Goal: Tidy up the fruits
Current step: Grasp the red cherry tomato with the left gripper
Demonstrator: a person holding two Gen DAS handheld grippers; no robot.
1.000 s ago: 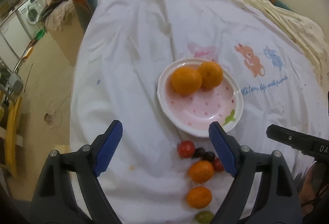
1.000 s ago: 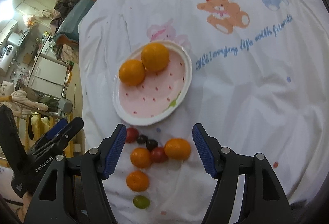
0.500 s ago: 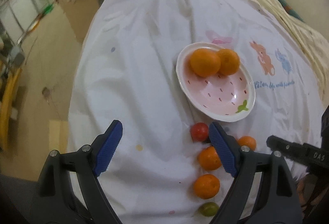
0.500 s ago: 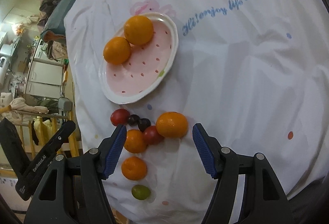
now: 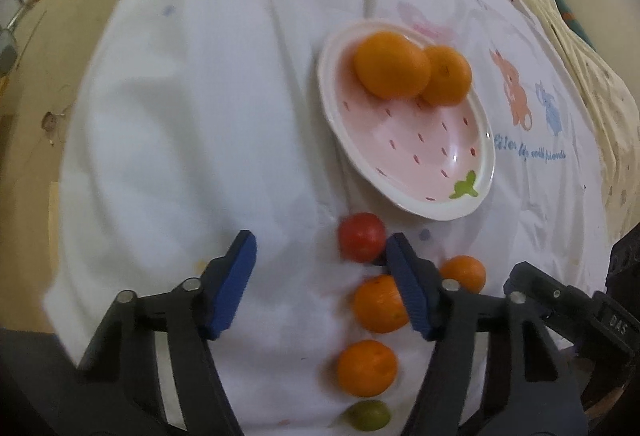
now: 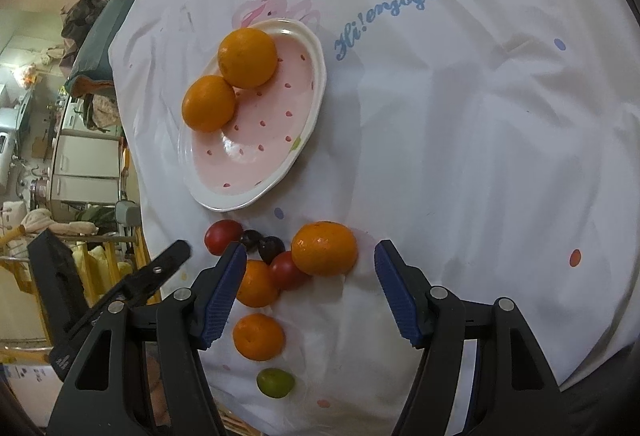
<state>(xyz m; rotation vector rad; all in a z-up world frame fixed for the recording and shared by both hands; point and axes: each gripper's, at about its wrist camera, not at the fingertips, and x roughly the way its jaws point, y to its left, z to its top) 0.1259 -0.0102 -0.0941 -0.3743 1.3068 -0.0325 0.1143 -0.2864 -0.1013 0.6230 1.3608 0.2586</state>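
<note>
Right wrist view, right gripper (image 6: 308, 278) fingers spread around mandarin (image 6: 324, 248), left gripper (image 5: 320, 286) fingers spread, empty

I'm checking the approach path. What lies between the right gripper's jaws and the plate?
In the right wrist view, the largest loose orange sits just ahead of the open right gripper, then bare white cloth up to the plate.
</note>
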